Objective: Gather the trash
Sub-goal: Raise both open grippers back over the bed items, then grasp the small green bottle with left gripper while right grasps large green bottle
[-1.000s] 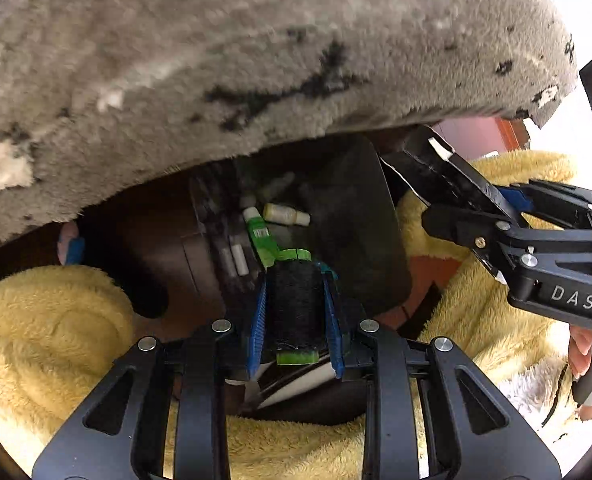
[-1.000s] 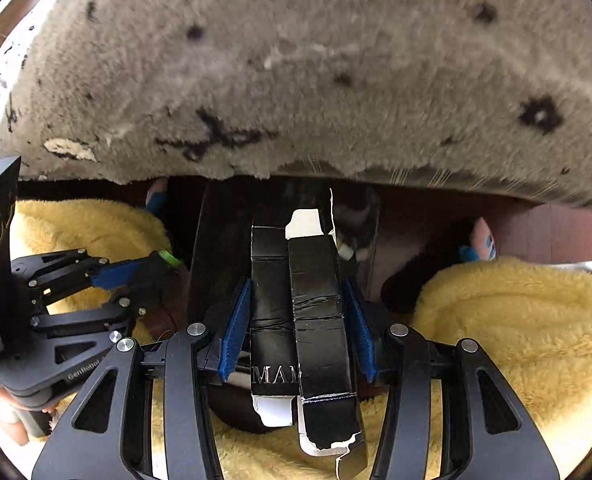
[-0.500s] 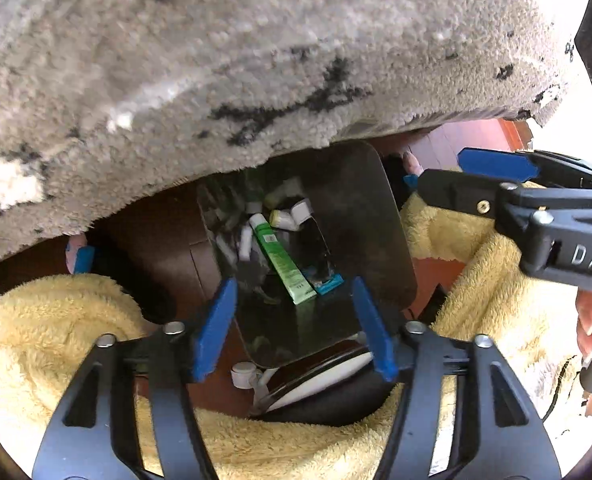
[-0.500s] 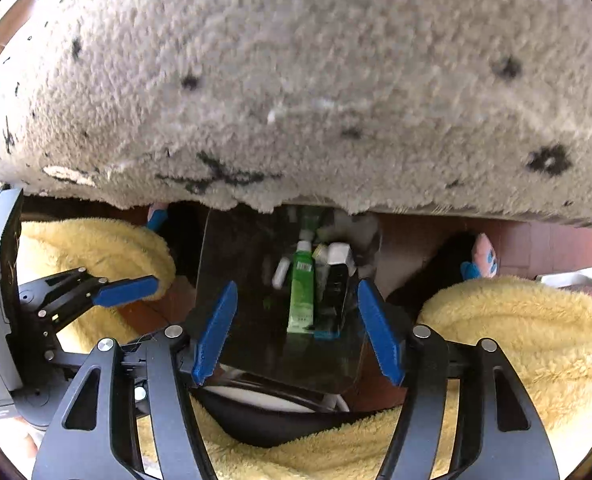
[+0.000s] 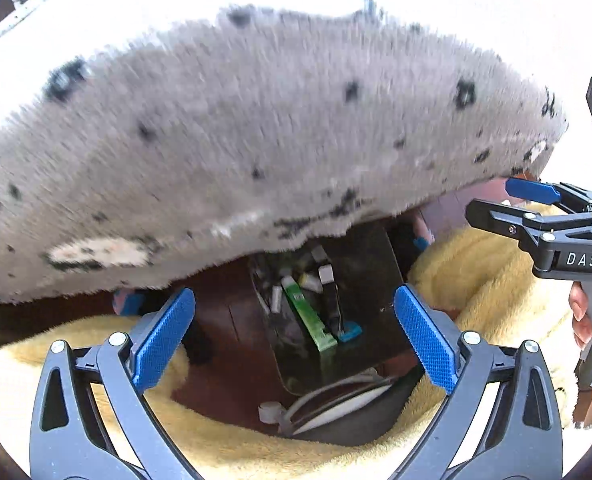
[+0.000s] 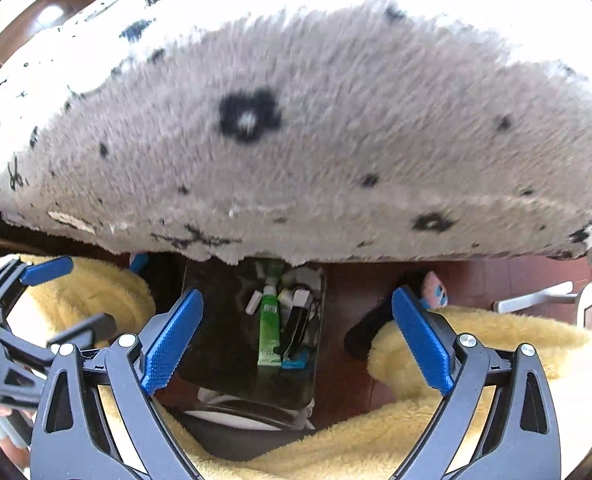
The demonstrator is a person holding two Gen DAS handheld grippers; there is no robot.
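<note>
Below the grey rug (image 5: 255,140), both grippers (formerly loaded) are opening, empty.

R gripper (image 6: 298,336) jaws opening, nothing btwn. Below: dark bin (image 6: 223,320) w/ green tube (image 6: 269,328) inside. Grey spotted rug (image 6: 296,140) overhangs top.

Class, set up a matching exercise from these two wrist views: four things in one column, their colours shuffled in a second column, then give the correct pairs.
Things
1. tube lying in the dark bin
2. gripper pads
3. fluffy blanket beside the bin
4. shaggy cover hanging above the bin

Colours
A. grey with black marks
B. green
C. yellow
D. blue

Pairs: 1-B, 2-D, 3-C, 4-A
</note>
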